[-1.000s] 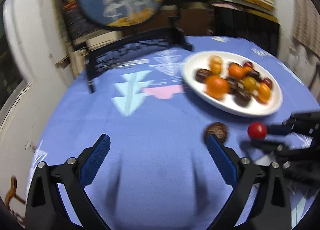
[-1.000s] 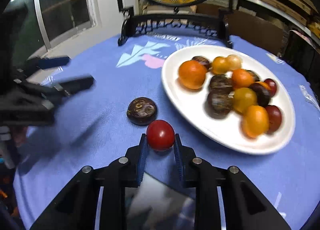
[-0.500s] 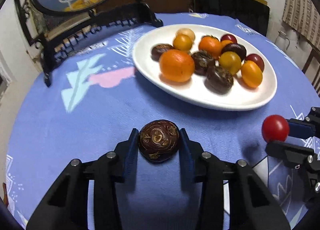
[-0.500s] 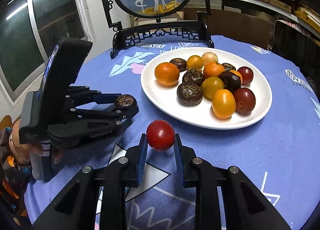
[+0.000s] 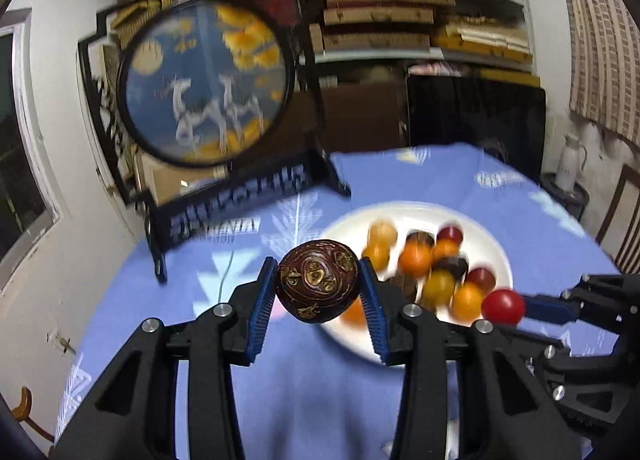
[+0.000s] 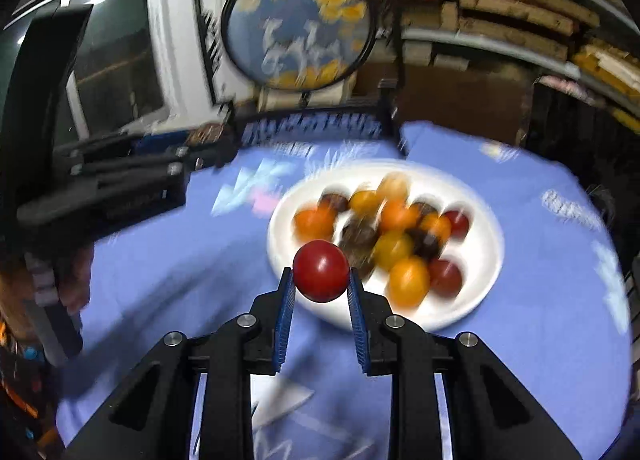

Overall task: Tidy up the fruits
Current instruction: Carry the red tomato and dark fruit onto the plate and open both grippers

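Observation:
My left gripper (image 5: 318, 292) is shut on a dark brown, patterned round fruit (image 5: 318, 280), lifted above the blue tablecloth (image 5: 304, 400). My right gripper (image 6: 321, 284) is shut on a small red tomato (image 6: 321, 276), also held in the air. That tomato (image 5: 503, 307) and the right gripper show at the right of the left wrist view. Beyond both lies a white plate (image 5: 496, 248) (image 6: 484, 228) with several orange, yellow, red and dark fruits. The left gripper's body (image 6: 104, 184) appears at the left of the right wrist view, its tips hidden in blur.
A round painted screen on a black stand (image 5: 204, 84) (image 6: 298, 28) stands at the table's far edge. Shelves with stacked boxes (image 5: 380, 16) fill the back wall. A window (image 6: 116, 44) is on the left, a white jug (image 5: 570, 160) beyond the table on the right.
The left gripper went from open beside the brown fruit to shut on it, then lifted it. The right gripper rose with the red tomato. Both views tilted upward.

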Demonstrator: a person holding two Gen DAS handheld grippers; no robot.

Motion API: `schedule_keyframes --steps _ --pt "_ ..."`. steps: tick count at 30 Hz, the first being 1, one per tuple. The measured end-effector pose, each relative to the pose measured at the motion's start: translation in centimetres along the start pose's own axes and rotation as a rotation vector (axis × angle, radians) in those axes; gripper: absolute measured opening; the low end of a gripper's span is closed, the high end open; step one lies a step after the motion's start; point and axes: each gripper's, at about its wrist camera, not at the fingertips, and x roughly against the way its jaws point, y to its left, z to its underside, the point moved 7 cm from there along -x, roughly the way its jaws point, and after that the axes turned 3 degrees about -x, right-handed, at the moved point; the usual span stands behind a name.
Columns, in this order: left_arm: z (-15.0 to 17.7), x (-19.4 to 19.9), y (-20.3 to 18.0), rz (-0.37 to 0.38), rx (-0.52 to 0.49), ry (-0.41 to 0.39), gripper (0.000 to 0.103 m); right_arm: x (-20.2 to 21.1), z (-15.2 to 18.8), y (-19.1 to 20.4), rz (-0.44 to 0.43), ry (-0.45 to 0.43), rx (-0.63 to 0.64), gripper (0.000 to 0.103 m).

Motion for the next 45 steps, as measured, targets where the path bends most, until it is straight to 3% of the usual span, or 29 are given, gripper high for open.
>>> schedule_keyframes --steps 4,8,20,45 --pt "-2.7 -0.6 -0.9 -0.014 0.026 -0.035 0.040 0.2 -4.0 -1.5 0.050 -0.083 -0.023 0.027" --pt "-2.9 -1.6 -1.3 -0.008 0.036 -0.046 0.040 -0.5 -5.2 -2.2 0.048 -0.110 -0.055 0.027" --pt "-0.1 -6.3 -1.4 0.013 0.040 0.026 0.040 -2.5 -4.7 -2.2 0.055 -0.078 -0.047 0.027" --pt "1.3 -8.2 -2.8 0.019 0.004 0.074 0.041 -6.2 -2.9 -3.5 0.113 -0.007 -0.084 0.027"
